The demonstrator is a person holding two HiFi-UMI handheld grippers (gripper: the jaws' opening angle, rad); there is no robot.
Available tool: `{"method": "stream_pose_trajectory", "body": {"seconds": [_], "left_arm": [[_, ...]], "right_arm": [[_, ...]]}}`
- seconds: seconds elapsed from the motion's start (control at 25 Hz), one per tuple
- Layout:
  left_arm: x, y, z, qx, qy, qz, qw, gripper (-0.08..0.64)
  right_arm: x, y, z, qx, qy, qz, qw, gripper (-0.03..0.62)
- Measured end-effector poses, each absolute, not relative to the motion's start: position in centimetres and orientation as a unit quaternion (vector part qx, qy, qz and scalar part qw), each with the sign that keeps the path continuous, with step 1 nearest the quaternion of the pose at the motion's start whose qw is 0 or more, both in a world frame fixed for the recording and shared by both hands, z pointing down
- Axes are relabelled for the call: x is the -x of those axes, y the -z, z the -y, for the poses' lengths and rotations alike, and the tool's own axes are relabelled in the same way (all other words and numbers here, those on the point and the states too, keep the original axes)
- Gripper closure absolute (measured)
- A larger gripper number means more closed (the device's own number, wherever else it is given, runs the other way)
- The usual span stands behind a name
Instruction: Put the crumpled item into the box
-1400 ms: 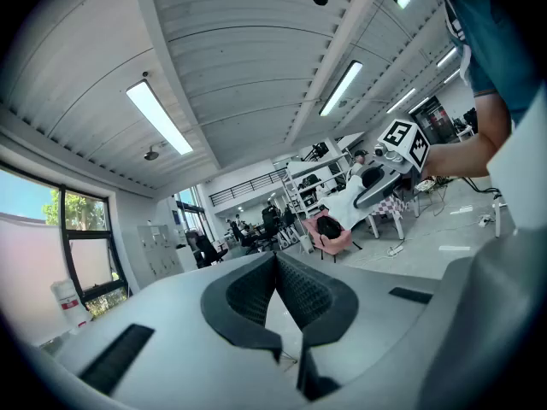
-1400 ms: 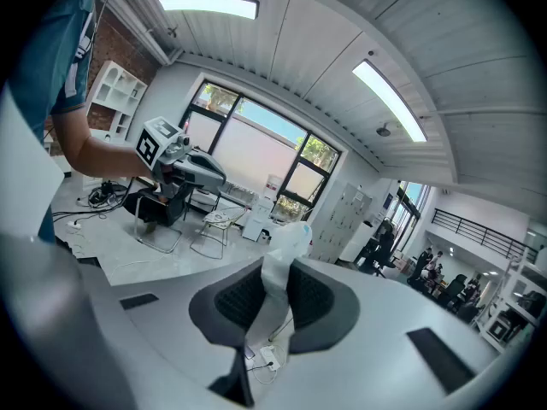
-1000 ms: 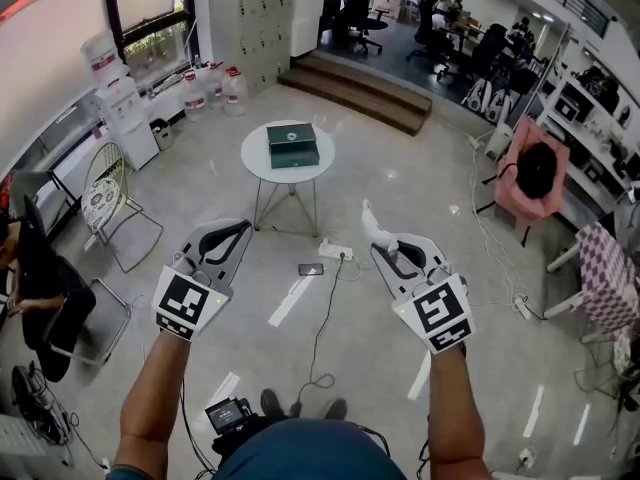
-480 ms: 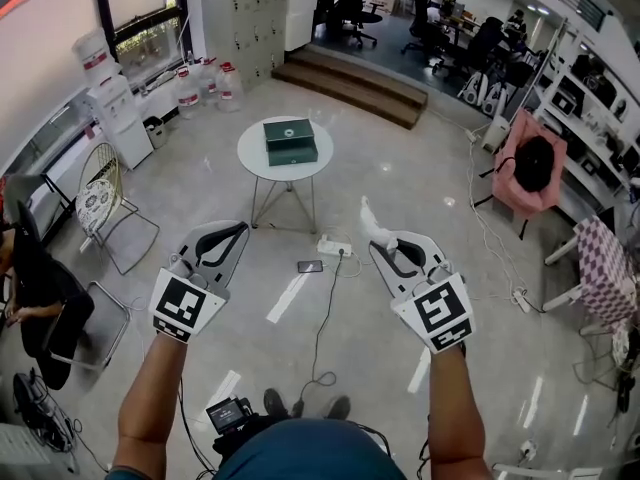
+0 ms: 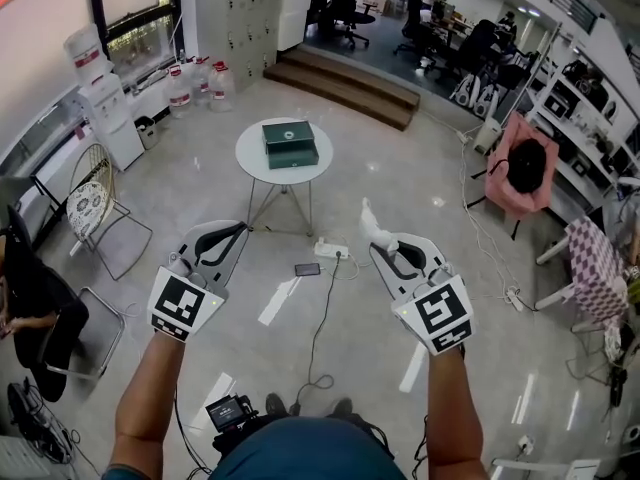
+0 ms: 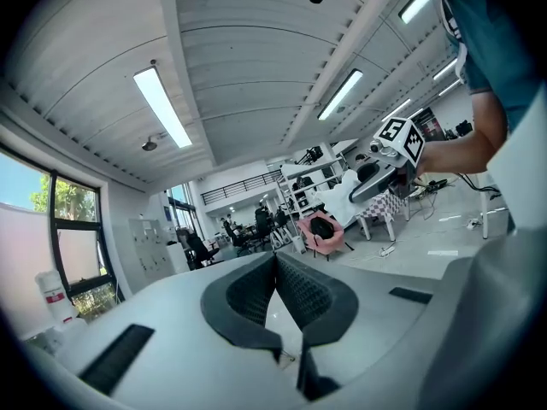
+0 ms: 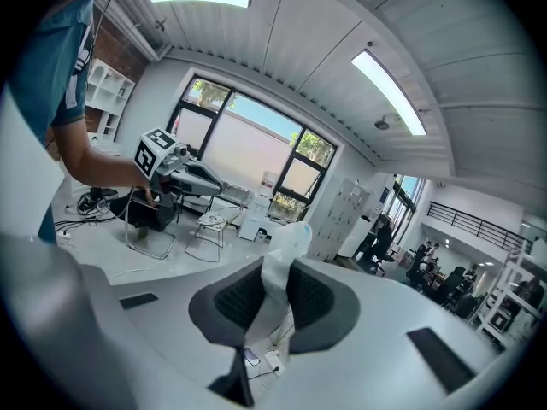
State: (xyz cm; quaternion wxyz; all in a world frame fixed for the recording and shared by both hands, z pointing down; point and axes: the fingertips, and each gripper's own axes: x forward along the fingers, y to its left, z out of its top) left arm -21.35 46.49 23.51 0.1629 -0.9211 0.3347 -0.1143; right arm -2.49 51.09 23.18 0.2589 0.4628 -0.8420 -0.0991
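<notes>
You wore a teal short-sleeved shirt (image 5: 300, 455), its sleeve (image 7: 61, 54) carrying white print, and dark shoes (image 5: 272, 402). Your left gripper (image 5: 238, 230) and right gripper (image 5: 386, 248) each had a smooth white shell, and the jaws were lined with dark, finely textured pads (image 6: 308, 293). At the near end of each sat a white cube (image 5: 185, 305) bearing black-and-white square markers.

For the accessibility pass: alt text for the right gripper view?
The jaws of the right gripper are shut on a white crumpled item that sticks up past them. Beyond, the person's left gripper is held out before large windows.
</notes>
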Motion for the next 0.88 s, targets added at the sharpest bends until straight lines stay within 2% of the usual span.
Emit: {"method": "stream_pose_trajectory", "body": {"seconds": [0.48, 0.88], "left_arm": [[23.3, -25.1, -40.7, 0.914, 0.115, -0.359, 0.152, 0.541], [15.9, -25.5, -34.9, 0.893, 0.136, -0.404, 0.148, 0.541]], "right_arm": [[4.0, -24.7, -44.4, -0.441, 0.099, 0.854, 0.259, 0.517], [-3.0, -25.9, -36.0, -0.391, 0.102, 0.884, 0.237, 0.517]]}}
